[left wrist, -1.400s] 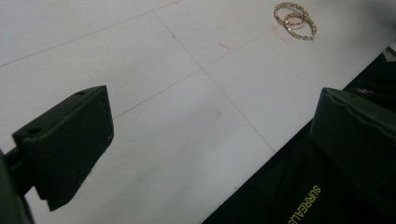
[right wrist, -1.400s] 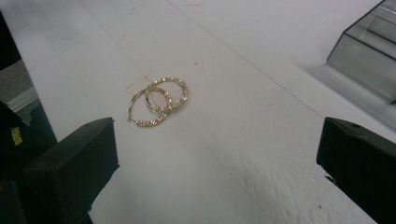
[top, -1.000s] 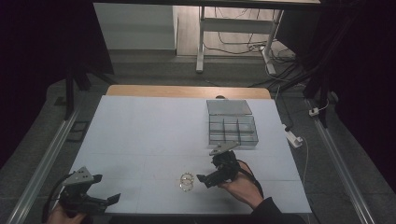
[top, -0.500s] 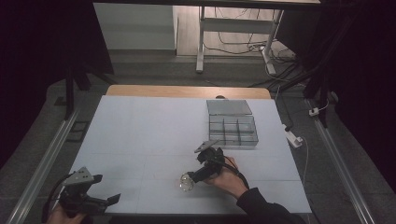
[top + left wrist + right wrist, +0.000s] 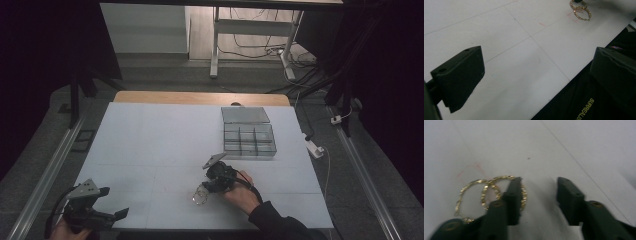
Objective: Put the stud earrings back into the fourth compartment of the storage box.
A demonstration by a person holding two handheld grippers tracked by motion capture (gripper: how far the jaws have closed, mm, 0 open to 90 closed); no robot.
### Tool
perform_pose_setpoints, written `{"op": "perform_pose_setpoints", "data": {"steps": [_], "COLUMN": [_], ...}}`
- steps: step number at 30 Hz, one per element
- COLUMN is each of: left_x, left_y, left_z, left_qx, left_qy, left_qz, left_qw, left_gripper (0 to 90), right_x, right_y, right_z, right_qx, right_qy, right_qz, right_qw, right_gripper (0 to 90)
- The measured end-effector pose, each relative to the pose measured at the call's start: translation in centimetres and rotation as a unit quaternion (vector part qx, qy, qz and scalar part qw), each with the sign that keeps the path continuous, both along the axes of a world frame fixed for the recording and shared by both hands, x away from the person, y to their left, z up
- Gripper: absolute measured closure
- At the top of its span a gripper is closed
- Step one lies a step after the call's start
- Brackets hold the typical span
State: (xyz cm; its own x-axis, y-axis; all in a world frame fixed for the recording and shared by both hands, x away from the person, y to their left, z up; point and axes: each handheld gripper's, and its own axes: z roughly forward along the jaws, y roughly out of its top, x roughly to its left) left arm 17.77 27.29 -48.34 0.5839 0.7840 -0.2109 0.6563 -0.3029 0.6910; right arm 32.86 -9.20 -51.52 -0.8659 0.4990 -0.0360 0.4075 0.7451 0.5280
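Observation:
Two gold hoop earrings (image 5: 201,195) lie overlapped on the white table (image 5: 150,140), near its front middle. My right gripper (image 5: 210,186) is down at them, pointing left. In the right gripper view the jaws (image 5: 539,182) have just been closing. One jaw lies over the right hoop (image 5: 501,177), whose edge peeks into the gap; the pads do not press on it. My left gripper (image 5: 115,201) rests open at the front left corner, holding nothing. In the left gripper view its jaws (image 5: 536,57) stand wide, with the hoops (image 5: 581,11) far off.
A clear compartment box (image 5: 249,140) with its lid (image 5: 245,115) laid open behind it stands at the back right of the table. A person's dark sleeve (image 5: 280,225) crosses the front edge. A table leg and cables lie on the floor beyond.
My right gripper has moved left and down onto the hoops, and its jaws have narrowed. The left gripper has stayed put.

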Motion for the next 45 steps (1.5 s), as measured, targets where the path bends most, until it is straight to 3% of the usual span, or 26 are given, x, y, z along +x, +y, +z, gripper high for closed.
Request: {"op": "perform_pose_setpoints", "data": {"steps": [2,4,8,12,27,34,41,45], "left_x": [0.0,0.0,0.1,0.2,0.2,0.2,0.2,0.2], "left_y": [0.0,0.0,0.3,0.7,0.5,0.4,0.4,0.3], "left_z": [0.0,0.0,-0.1,-0.1,-0.1,-0.1,-0.1,-0.1], "left_qx": [0.0,-0.001,-0.017,-0.03,-0.024,-0.023,-0.022,-0.02], "left_qy": [0.0,0.001,0.005,0.007,0.007,0.008,0.009,0.01], "left_qz": [0.0,-0.001,0.0,0.001,-0.003,-0.004,-0.006,-0.007], "left_qw": [1.0,1.0,0.9998,0.9995,0.9997,0.9997,0.9997,0.9997], "left_gripper": [0.0,0.0,0.0,0.0,0.1,0.2,0.2,0.2], "right_x": [-0.2,-0.3,-0.4,0.0,1.0,2.3,3.3,4.2], "right_y": [0.1,0.1,0.1,-0.2,-2.2,-4.1,-5.3,-6.3], "right_z": [0.1,0.1,0.1,0.1,3.1,4.5,5.0,5.5], "right_qx": [-0.002,-0.002,-0.004,0.015,0.091,0.123,0.135,0.147], "right_qy": [0.004,0.007,0.001,0.023,0.011,0.001,-0.009,-0.017], "right_qz": [0.016,0.018,0.024,0.016,0.003,-0.029,-0.049,-0.067], "right_qw": [0.9999,0.9998,0.9997,0.9995,0.9958,0.9919,0.9896,0.9867], "right_gripper": [80.7,85.7,86.5,86.6,86.5,86.5,86.5,86.5]}}
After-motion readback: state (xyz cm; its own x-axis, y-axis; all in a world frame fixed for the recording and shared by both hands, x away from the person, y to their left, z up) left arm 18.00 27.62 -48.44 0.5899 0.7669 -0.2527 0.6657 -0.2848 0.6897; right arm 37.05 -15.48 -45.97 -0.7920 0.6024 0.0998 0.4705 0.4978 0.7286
